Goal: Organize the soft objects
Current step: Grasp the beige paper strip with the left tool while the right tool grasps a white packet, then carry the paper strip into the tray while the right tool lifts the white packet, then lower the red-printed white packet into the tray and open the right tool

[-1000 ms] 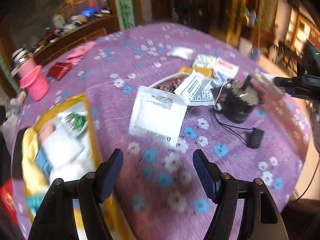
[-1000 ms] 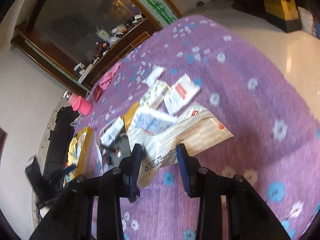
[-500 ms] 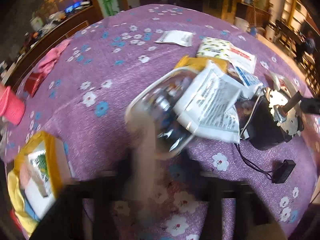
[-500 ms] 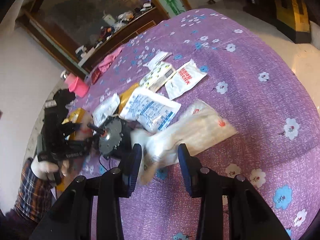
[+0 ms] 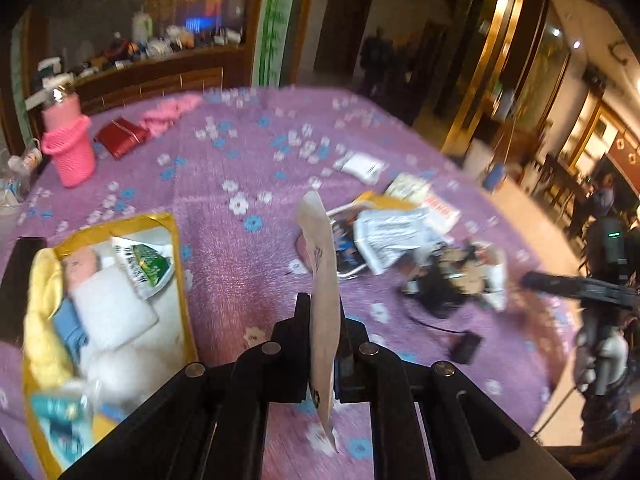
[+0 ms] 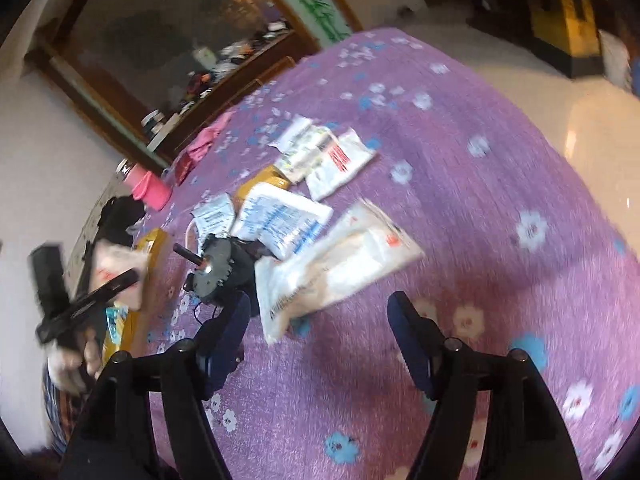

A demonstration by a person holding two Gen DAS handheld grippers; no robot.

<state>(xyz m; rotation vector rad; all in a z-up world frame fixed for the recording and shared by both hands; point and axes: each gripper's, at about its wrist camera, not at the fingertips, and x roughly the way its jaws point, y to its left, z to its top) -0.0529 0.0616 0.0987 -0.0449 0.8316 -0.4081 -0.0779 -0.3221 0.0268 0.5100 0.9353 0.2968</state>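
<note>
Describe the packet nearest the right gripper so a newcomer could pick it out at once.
On the purple flowered tablecloth, find the black motor at the near end of the packet pile. Beside it, just ahead of the open right gripper, lies the long cream-and-clear packet. It is the longest packet and lies nearest the gripper, with a small red mark near its far end, unlike the blue-printed packet behind it.

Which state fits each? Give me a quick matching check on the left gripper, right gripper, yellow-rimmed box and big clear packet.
1 left gripper
2 right gripper
3 yellow-rimmed box
4 big clear packet

a lying flat on the purple cloth
b open, nothing between the jaws
c already holds soft packets
d shut on a thin pale packet

Pairs: 1-d, 2-b, 3-c, 4-a
</note>
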